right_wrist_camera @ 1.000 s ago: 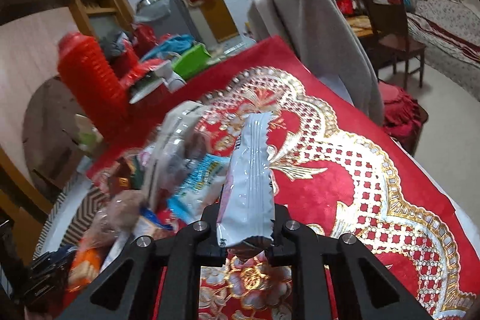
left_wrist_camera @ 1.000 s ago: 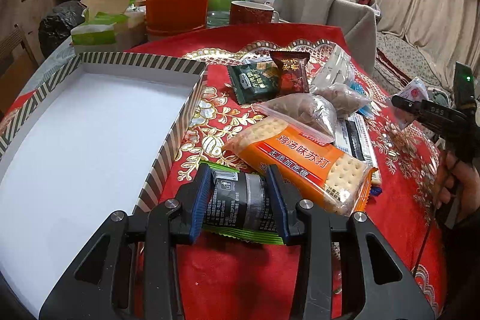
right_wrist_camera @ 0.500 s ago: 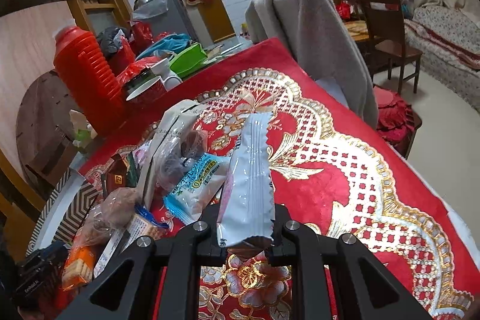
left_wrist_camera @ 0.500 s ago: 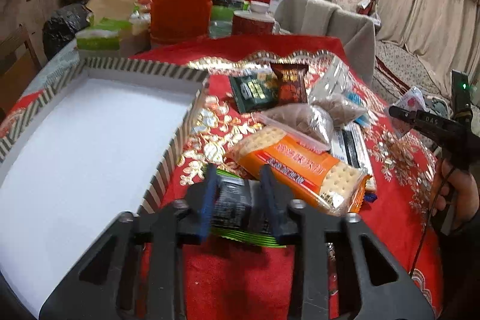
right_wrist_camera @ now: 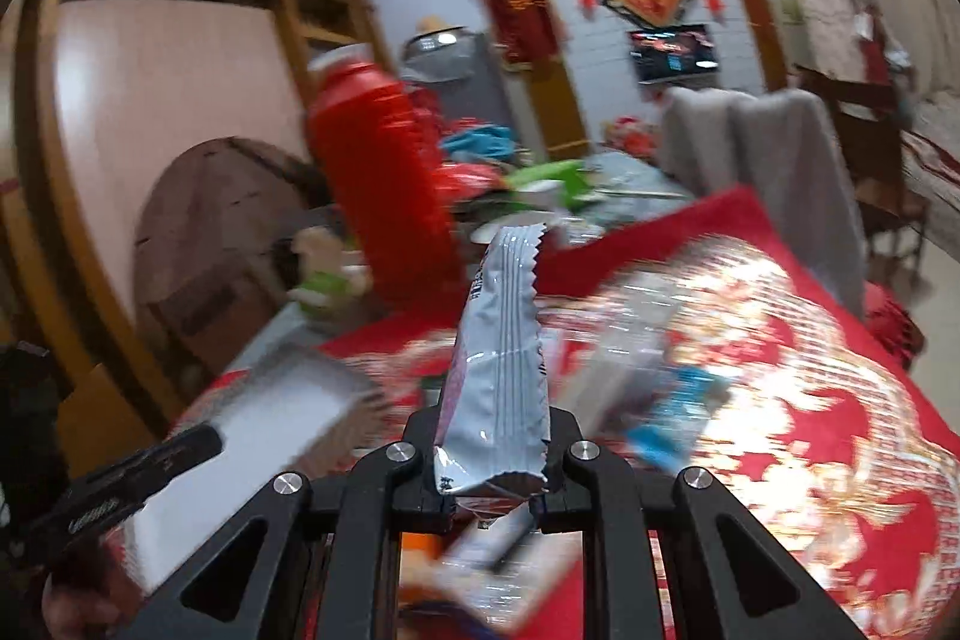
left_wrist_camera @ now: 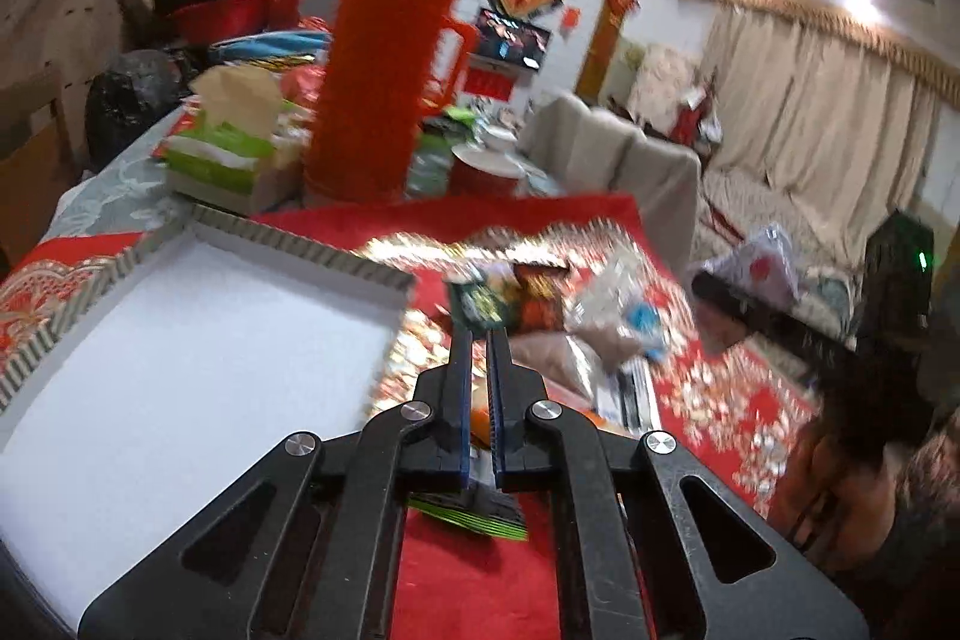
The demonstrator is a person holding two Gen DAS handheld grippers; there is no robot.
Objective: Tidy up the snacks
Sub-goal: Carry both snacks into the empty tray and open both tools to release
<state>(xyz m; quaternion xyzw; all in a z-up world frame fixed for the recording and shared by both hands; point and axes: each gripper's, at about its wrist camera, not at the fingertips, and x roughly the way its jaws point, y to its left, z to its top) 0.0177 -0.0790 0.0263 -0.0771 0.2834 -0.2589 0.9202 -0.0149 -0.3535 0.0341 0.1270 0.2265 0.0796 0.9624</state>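
My left gripper (left_wrist_camera: pixel 479 340) hovers above the red tablecloth beside the white tray (left_wrist_camera: pixel 300 247) with a striped rim. Its jaws are closing to a thin slit, pinching a dark packet with a green edge (left_wrist_camera: pixel 474 514) that hangs under the pads. My right gripper (right_wrist_camera: pixel 492 424) is shut on a silver-white snack packet (right_wrist_camera: pixel 498 340), which stands upright between the fingers. In the left wrist view that gripper (left_wrist_camera: pixel 750 307) and its packet (left_wrist_camera: pixel 765 262) are at the right. The snack pile (left_wrist_camera: pixel 600 334) lies blurred ahead; it also shows in the right wrist view (right_wrist_camera: pixel 660 388).
A tall red thermos (left_wrist_camera: pixel 384 70) and a green tissue box (left_wrist_camera: pixel 228 154) stand behind the tray, with a red mug (left_wrist_camera: pixel 483 172) nearby. A chair draped in grey cloth (left_wrist_camera: pixel 630 160) is at the table's far edge. A hand (left_wrist_camera: pixel 840 478) holds the right gripper.
The left jaws have shut on the dark packet and the gripper has risen with it. The right gripper has swung left with the silver packet, so the tray and thermos are now ahead of it.
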